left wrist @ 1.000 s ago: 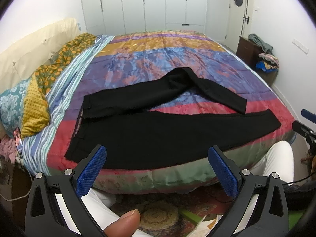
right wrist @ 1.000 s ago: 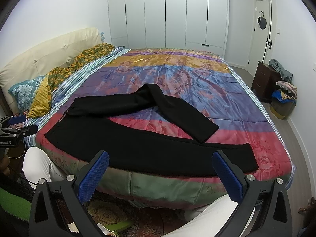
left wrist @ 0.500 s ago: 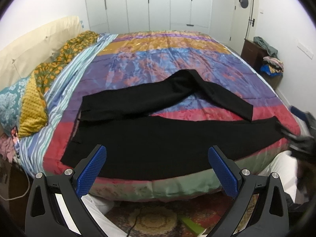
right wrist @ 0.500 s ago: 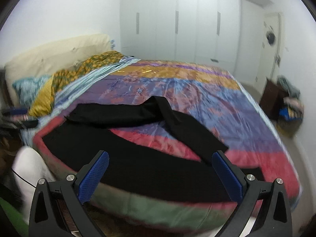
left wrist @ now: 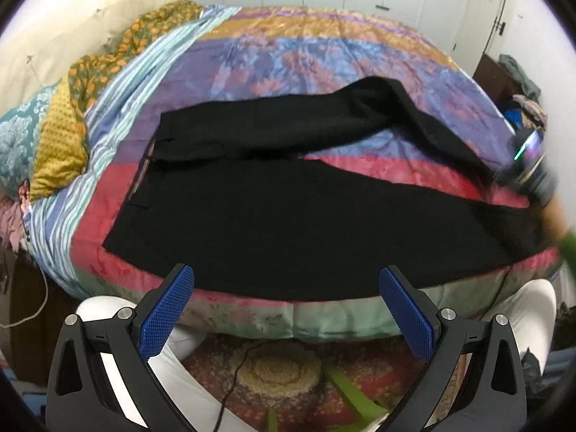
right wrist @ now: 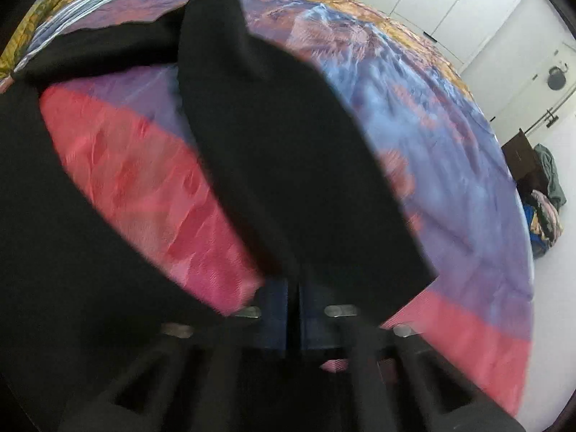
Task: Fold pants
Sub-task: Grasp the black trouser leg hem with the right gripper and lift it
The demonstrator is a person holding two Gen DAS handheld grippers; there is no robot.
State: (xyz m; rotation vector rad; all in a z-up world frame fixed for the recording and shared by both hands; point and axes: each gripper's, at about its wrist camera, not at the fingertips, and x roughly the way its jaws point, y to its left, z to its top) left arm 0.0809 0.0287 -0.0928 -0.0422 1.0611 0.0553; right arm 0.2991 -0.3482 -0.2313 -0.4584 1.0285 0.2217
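Note:
Black pants (left wrist: 288,212) lie on the bed, waist at the left. The near leg runs straight along the bed's front edge; the far leg is bent back toward the right. My left gripper (left wrist: 288,309) is open and empty, just in front of the bed edge below the near leg. My right gripper (right wrist: 293,295) is shut on the cuff of the far pant leg (right wrist: 273,144); its blue pads are together at the hem. It shows blurred at the right of the left wrist view (left wrist: 525,165).
The colourful bedspread (left wrist: 324,57) covers the bed. Pillows (left wrist: 54,133) lie at the left by the headboard. A patterned rug (left wrist: 273,374) and a cable lie on the floor below. A dresser with a clothes pile (right wrist: 540,194) stands at the right wall.
My right gripper has moved in over the bed to the far leg's cuff and shut on it. My left gripper moved closer to the bed edge and stays open.

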